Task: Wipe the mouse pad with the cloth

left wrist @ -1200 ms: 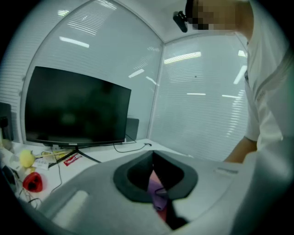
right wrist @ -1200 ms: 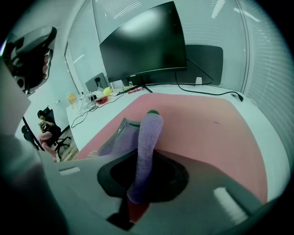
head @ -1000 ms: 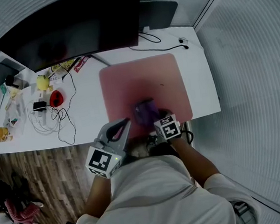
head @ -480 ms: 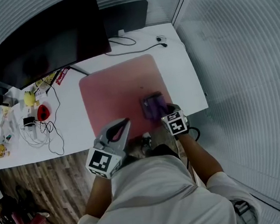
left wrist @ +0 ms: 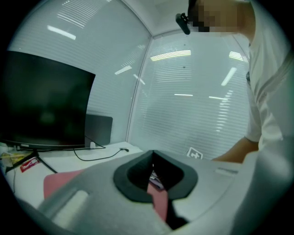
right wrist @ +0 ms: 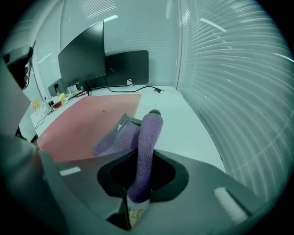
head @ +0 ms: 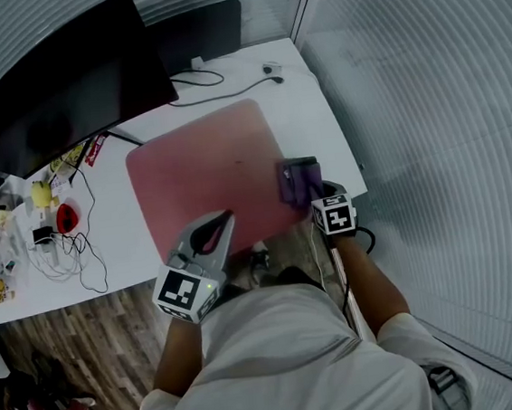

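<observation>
While I hold both tools over the white desk (head: 325, 124), the head view shows the pink mouse pad (head: 203, 173) lying flat at the desk's middle, with the purple cloth (right wrist: 146, 142) at the pad's 3 o'clock edge. The right gripper (head: 317, 195) is clamped on this cloth: in the right gripper view a rolled fold of it stands pinched between the two jaws, while its flatter part rests on the pad's rim, beside bare desk at 3 o'clock. The left gripper (head: 225, 219) hovers at the pad's 6 o'clock edge, apart from the cloth; in the left gripper view its jaws are pressed together at the tips with nothing between them, and only a strip of pad shows through the opening behind the tips. A dark monitor (head: 61, 83) stands at 11 o'clock from the pad, and a black cable (head: 226, 91) runs over the desk at 12 o'clock. Small items and coiled wires (head: 64, 242) lie at 9 o'clock, well apart from the pad. Wooden floor (head: 72, 355) shows at 7 o'clock, below the desk edge.
</observation>
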